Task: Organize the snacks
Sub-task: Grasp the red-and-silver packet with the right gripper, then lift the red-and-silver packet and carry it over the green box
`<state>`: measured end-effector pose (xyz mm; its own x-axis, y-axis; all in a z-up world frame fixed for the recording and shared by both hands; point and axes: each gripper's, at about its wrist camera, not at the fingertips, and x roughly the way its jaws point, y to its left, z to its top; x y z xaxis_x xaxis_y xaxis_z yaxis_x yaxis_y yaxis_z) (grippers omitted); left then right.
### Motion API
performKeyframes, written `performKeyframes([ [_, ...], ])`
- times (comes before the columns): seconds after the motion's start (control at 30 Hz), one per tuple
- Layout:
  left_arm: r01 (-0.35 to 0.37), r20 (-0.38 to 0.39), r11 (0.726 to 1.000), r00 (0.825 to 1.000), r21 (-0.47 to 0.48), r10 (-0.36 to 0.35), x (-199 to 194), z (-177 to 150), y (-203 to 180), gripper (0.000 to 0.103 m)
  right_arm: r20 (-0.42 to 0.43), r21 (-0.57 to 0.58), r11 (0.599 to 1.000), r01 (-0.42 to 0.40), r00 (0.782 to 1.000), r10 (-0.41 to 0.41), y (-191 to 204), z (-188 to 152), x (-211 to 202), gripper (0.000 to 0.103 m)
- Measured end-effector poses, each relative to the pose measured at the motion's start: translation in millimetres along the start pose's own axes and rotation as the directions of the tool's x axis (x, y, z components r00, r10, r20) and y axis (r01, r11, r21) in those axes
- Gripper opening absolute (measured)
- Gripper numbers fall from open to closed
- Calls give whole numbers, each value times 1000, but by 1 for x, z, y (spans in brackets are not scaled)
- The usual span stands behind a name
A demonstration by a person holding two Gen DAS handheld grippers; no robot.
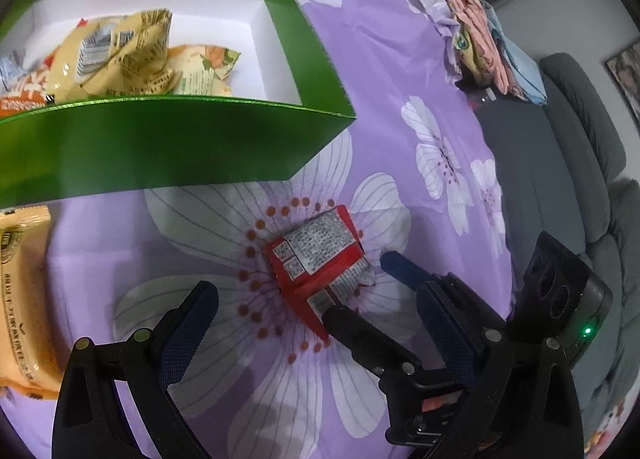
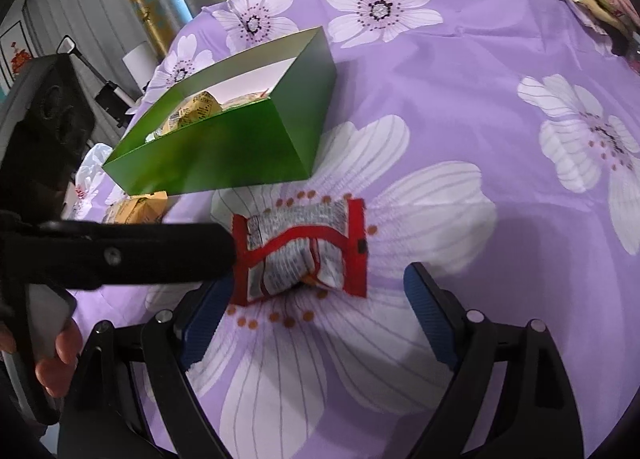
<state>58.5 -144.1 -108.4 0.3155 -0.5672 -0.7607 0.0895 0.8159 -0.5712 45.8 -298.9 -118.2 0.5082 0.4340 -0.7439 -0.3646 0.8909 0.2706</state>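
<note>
A red and silver snack packet (image 1: 320, 259) lies on the purple flowered cloth; it also shows in the right wrist view (image 2: 300, 251). My left gripper (image 1: 316, 299) is open just short of the packet. My right gripper (image 2: 316, 283) is open, its fingers on either side of the packet's near edge. In the left wrist view the right gripper's fingers (image 1: 360, 335) reach the packet from the right. A green box (image 1: 168, 143) with white inside holds several yellow and orange snack bags (image 1: 124, 55). It also shows in the right wrist view (image 2: 224, 151).
An orange snack bag (image 1: 24, 299) lies at the left beside the box, also seen in the right wrist view (image 2: 140, 209). Folded clothes (image 1: 488, 39) sit at the cloth's far right edge. A grey sofa (image 1: 576, 163) lies beyond the edge.
</note>
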Motion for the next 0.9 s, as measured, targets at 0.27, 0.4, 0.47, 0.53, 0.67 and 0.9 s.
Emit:
performKeyframes([
  [0.27,2,-15,1000,1000,10,-2,8,2,0,67,-11,-14,999,-40,999,40,2,7,10,72],
  [0.4,3,-22,1000,1000,11,-3,12,2,2,60,-20,-23,998,-55,998,54,4,6,12,56],
  [0.47,2,-19,1000,1000,17,-1,12,2,2,57,-20,-28,998,-49,999,48,5,6,12,55],
  [0.53,3,-19,1000,1000,14,-3,10,2,4,52,-22,-38,997,-60,998,59,7,5,11,49],
  [0.67,1,-15,1000,1000,24,-1,8,-1,5,52,-24,-40,995,-95,995,94,11,1,12,38],
  [0.9,-7,0,999,1000,35,7,-8,-9,2,52,-11,-48,992,-114,993,114,23,-4,3,37],
])
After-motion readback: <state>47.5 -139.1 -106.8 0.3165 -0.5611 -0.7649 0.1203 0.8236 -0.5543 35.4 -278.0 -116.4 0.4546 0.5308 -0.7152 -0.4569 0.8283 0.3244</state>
